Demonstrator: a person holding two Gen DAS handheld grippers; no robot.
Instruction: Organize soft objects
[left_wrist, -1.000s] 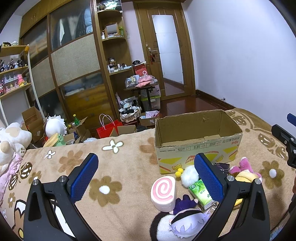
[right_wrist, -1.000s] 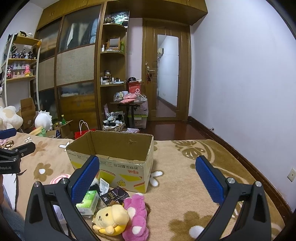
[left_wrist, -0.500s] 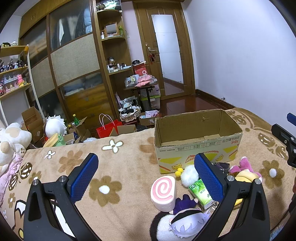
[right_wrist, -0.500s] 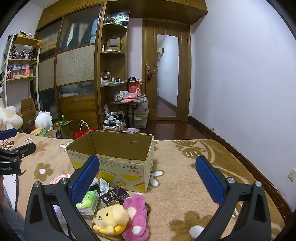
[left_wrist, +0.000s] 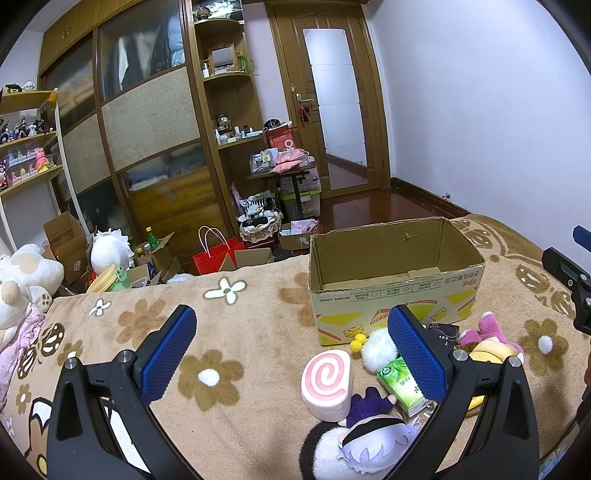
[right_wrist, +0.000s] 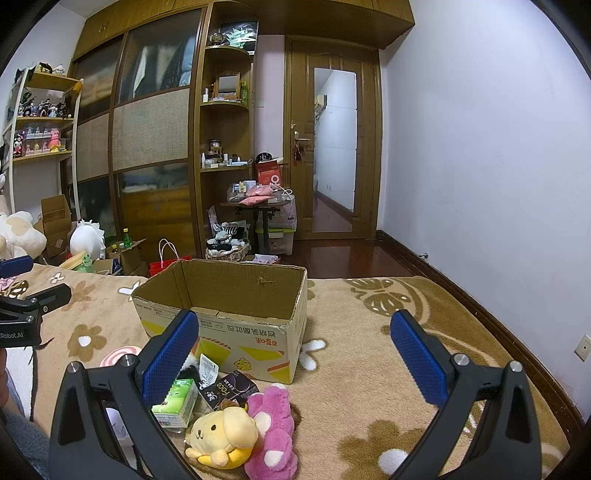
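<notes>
An open, empty cardboard box (left_wrist: 395, 291) (right_wrist: 236, 325) stands on the flower-patterned blanket (left_wrist: 236, 332). In front of it lie a pink swirl-roll plush (left_wrist: 327, 380), a white pom-pom (left_wrist: 376, 349), a green tissue pack (left_wrist: 399, 382) (right_wrist: 175, 402), a purple-haired doll (left_wrist: 364, 432), a yellow dog plush (right_wrist: 221, 435) and a pink plush (right_wrist: 275, 428). My left gripper (left_wrist: 291, 354) is open and empty above the blanket, left of the pile. My right gripper (right_wrist: 293, 358) is open and empty, right of the pile.
A dark packet (right_wrist: 229, 391) lies by the box. Large plush toys (left_wrist: 22, 280) sit at the blanket's left edge. Beyond the bed are boxes, a red bag (left_wrist: 214, 254), a cluttered side table (left_wrist: 284, 173), a wardrobe and a door.
</notes>
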